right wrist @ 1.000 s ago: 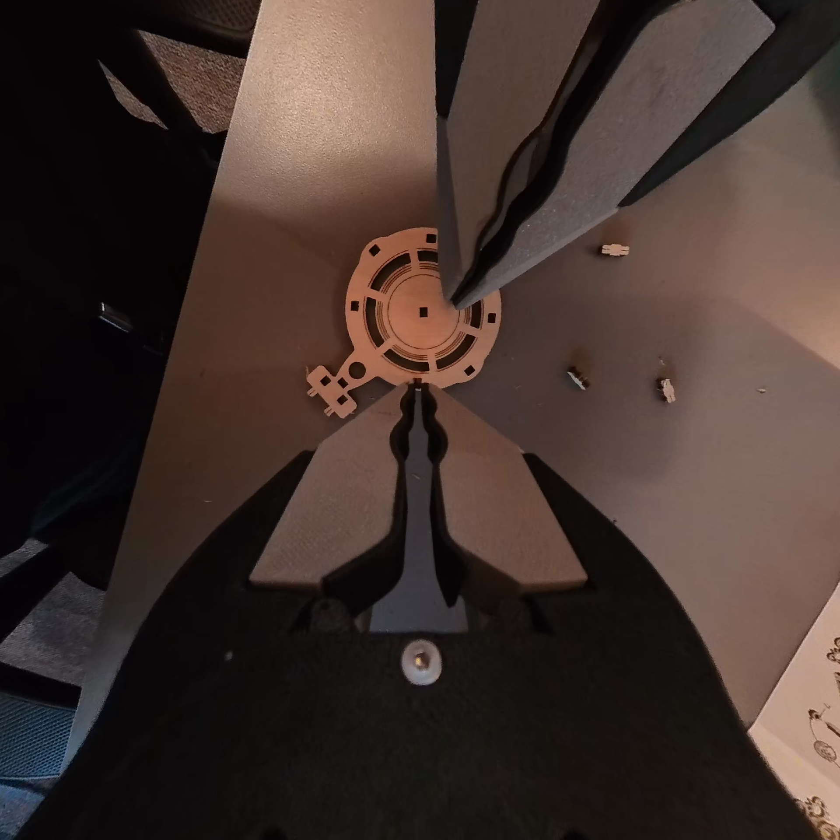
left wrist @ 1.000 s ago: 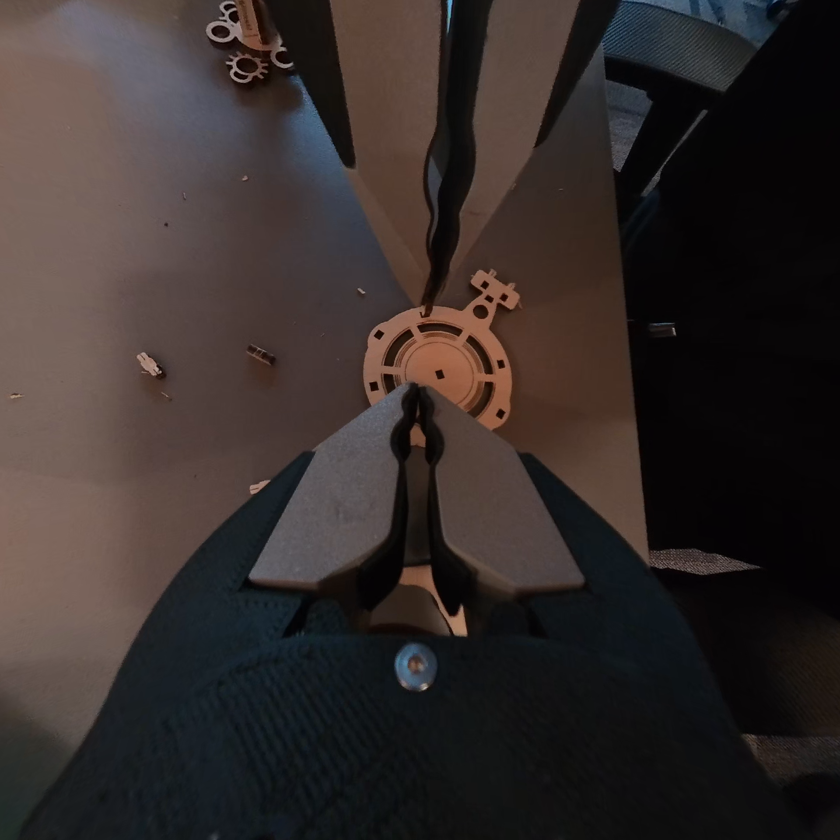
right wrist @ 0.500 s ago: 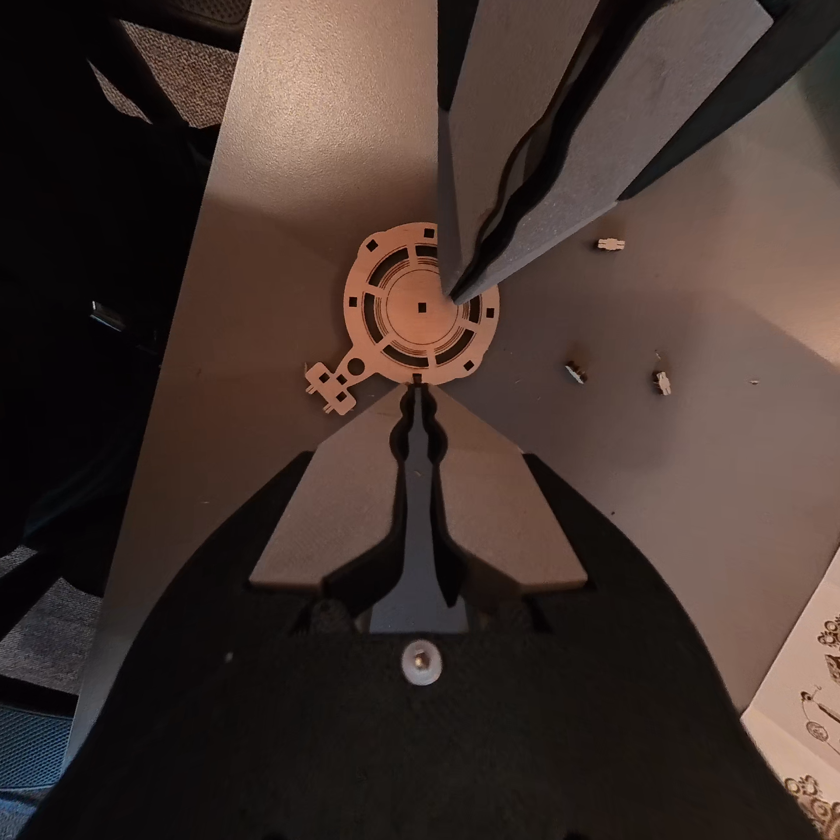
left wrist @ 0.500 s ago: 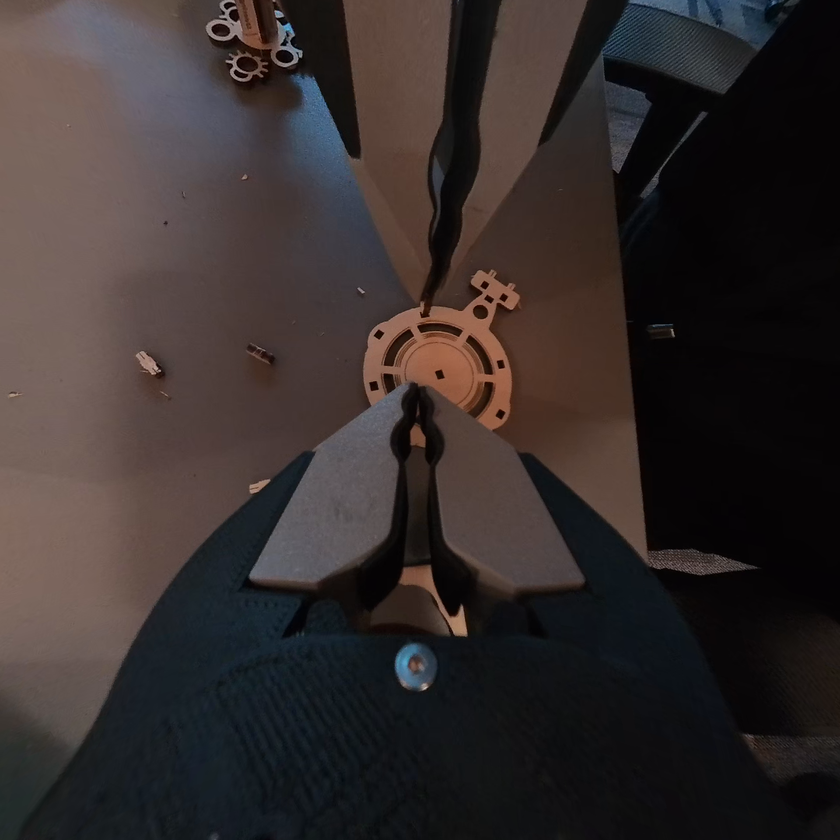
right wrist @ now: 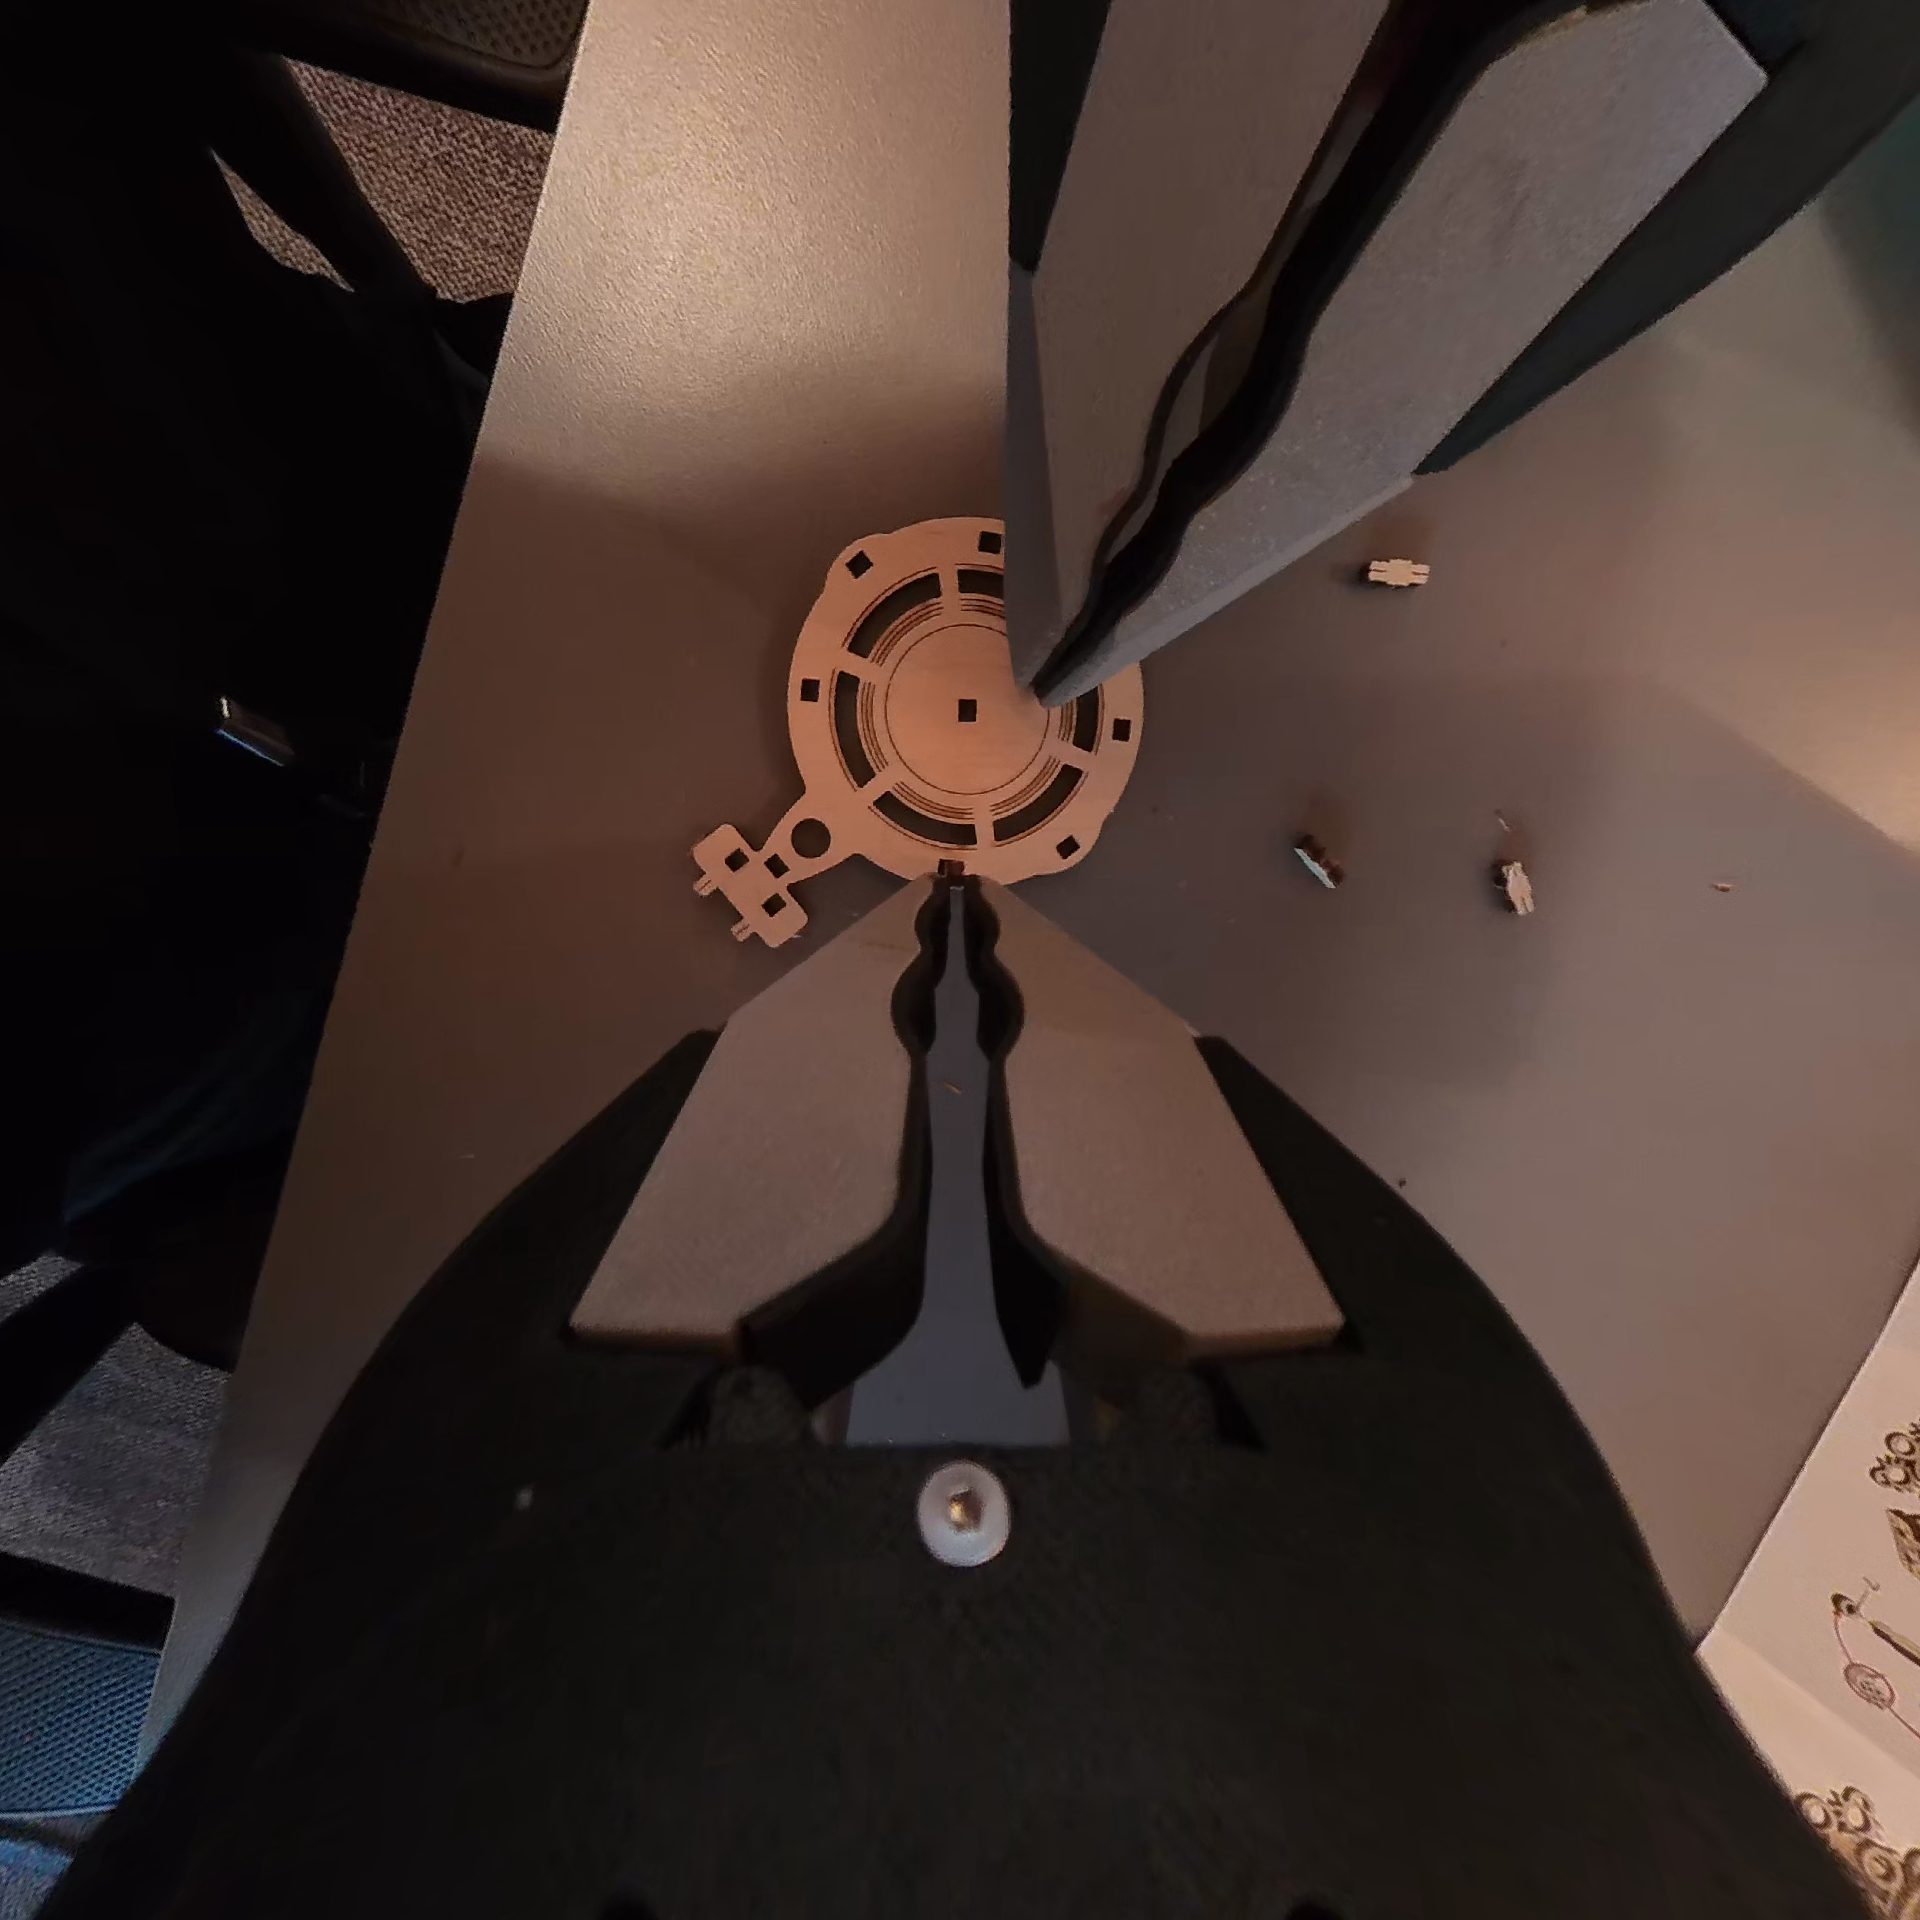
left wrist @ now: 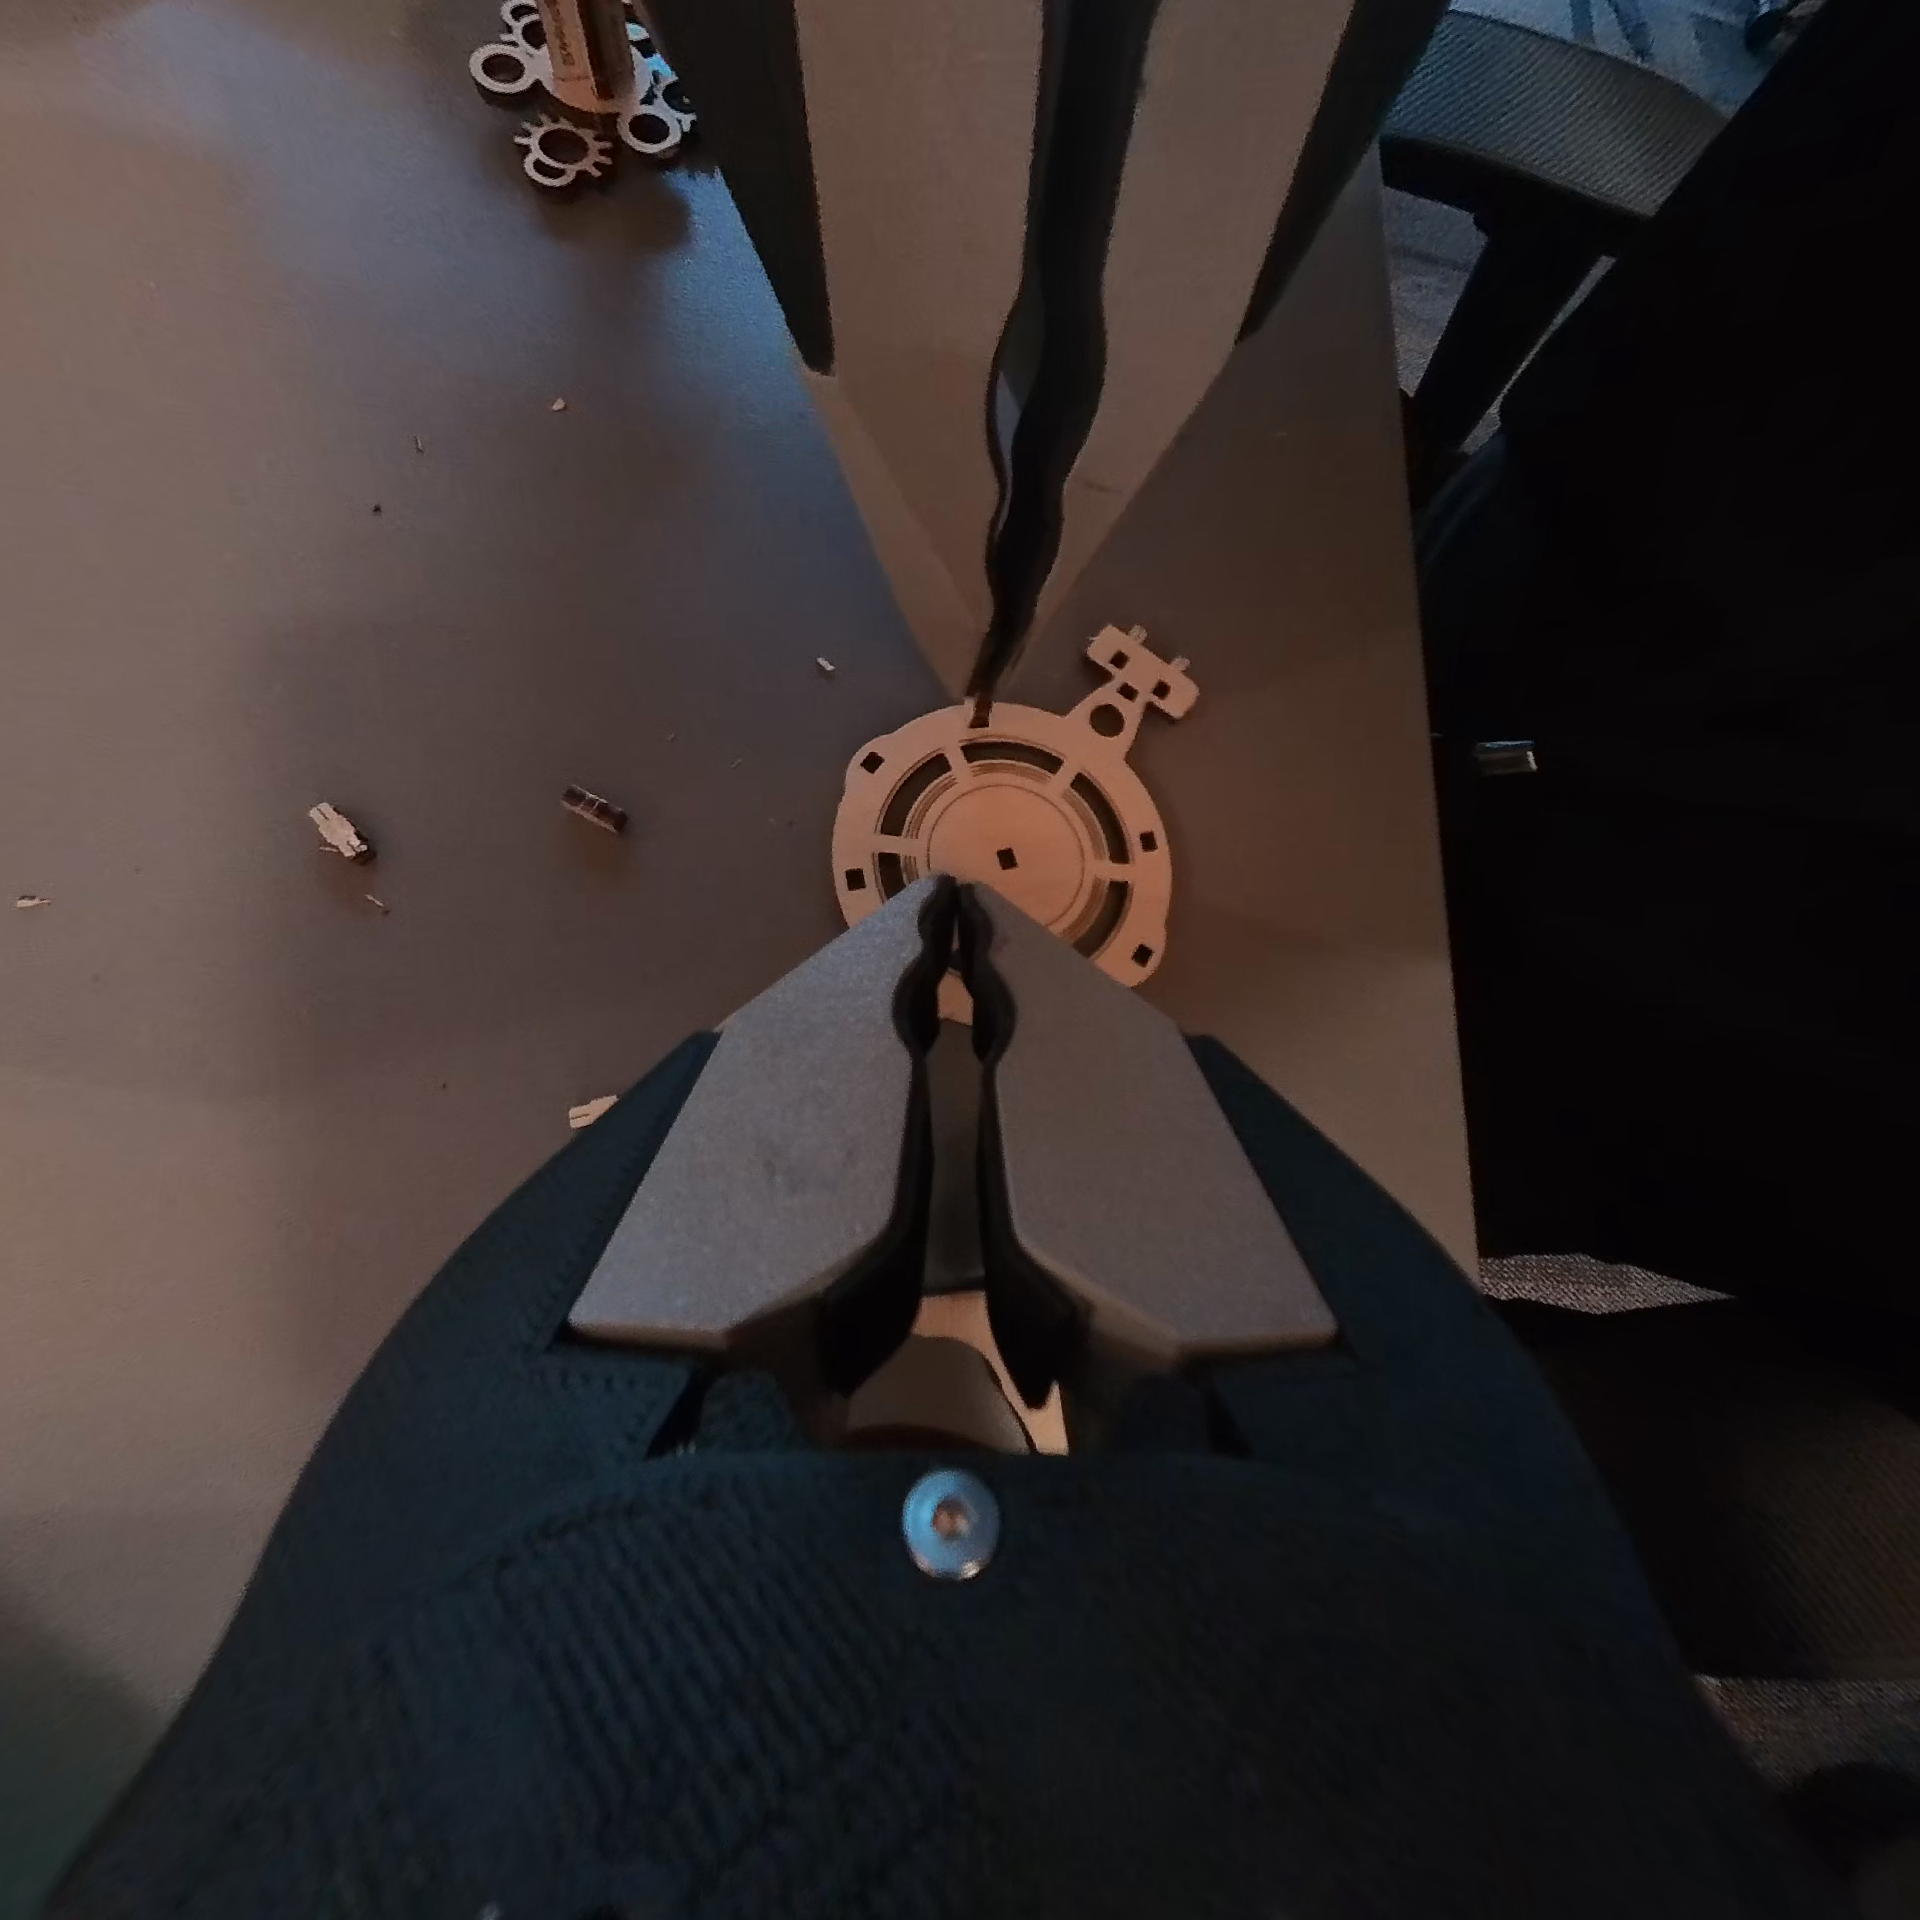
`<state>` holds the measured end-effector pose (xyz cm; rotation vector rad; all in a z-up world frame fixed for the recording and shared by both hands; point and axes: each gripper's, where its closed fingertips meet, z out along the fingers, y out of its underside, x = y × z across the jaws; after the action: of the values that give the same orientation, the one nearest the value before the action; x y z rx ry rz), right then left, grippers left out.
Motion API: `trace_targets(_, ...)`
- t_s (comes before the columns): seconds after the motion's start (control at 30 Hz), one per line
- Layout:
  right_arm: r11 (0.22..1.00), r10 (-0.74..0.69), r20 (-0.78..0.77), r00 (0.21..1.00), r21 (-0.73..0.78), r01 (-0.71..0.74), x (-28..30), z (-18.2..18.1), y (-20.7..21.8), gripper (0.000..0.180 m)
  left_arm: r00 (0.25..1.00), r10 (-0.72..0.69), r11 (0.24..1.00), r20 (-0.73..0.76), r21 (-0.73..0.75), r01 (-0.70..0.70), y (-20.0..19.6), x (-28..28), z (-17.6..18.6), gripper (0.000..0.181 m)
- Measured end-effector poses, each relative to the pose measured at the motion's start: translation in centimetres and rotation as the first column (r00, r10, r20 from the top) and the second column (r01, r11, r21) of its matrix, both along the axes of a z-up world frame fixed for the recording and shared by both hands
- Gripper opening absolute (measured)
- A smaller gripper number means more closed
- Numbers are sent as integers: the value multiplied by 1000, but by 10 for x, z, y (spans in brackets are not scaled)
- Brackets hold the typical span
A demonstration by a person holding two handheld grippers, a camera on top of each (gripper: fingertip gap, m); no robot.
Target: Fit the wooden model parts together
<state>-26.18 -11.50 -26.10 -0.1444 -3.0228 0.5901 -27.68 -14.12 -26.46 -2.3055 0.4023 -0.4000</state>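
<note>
Flat on a grey table (right wrist: 644, 343), close to its edge: a round pale wooden disc with curved slots and a notched tab (right wrist: 961, 712). Pressed onto the disc's inner ring, tips together with nothing visible between them, the left gripper (left wrist: 954, 883). At the disc's opposite rim, the right gripper (right wrist: 951, 881), jaws nearly closed on a tiny dark wooden peg (right wrist: 951, 865) at a rim notch. Scattered further in on the table, two small wooden connector bits (right wrist: 1512, 883). Towards the far side, ring-shaped wooden cut-outs (left wrist: 566, 94).
</note>
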Motion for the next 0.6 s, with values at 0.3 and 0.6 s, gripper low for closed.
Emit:
trace_targets(0.3, 1000, -21, 16, 1000, -4, 21, 2, 1, -2, 0, 1000, 3, 1000, 4, -2, -3, 0, 0, 0, 0)
trace_targets(0.6, 999, -54, 32, 998, -6, 54, 1, 1, -2, 0, 1000, 7, 1000, 8, -4, -7, 0, 0, 0, 0)
